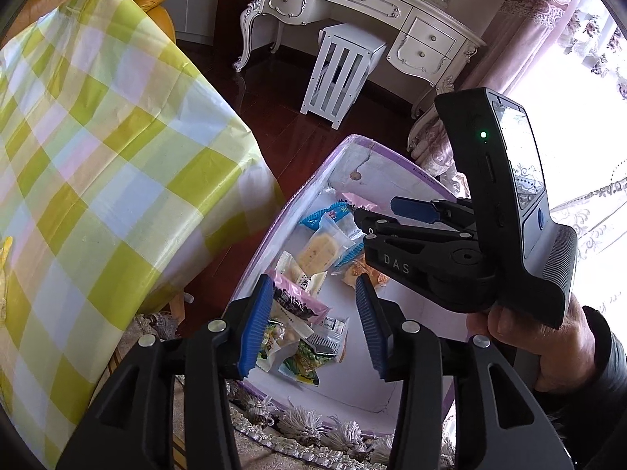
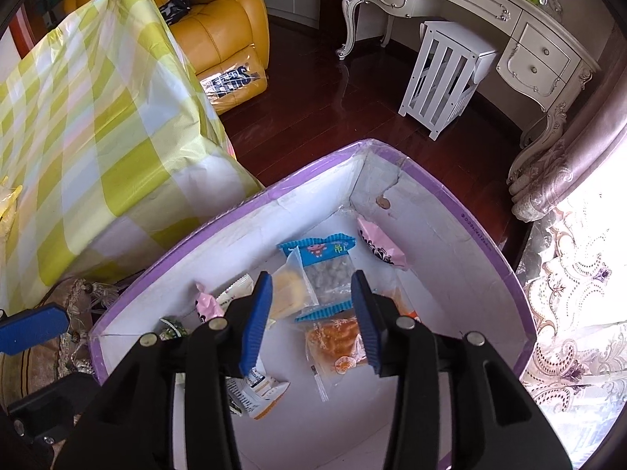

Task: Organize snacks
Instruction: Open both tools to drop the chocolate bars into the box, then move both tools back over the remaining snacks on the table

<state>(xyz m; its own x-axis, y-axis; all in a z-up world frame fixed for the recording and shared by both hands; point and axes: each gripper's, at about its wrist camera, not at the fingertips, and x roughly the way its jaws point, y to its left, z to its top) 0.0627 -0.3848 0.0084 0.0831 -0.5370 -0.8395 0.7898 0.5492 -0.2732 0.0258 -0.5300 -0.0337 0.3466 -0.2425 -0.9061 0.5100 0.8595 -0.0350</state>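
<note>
A white box with a purple rim (image 1: 250,258) (image 2: 250,199) stands on the floor and holds several wrapped snacks: a blue-edged pack (image 2: 327,266), a pink pack (image 2: 378,244), a yellow cake (image 1: 317,250) and an orange snack (image 2: 337,338). My left gripper (image 1: 313,325) is open and empty above the box's near end. My right gripper (image 2: 313,317) is open and empty above the middle of the box; it also shows in the left wrist view (image 1: 388,215), reaching in from the right.
A table with a yellow-green checked cloth (image 1: 90,164) (image 2: 90,117) stands left of the box. A yellow leather armchair (image 2: 219,31), a white slatted stool (image 2: 443,74) and a white dressing table (image 1: 352,8) stand on the dark wood floor. A fringed rug (image 1: 305,427) lies under the box.
</note>
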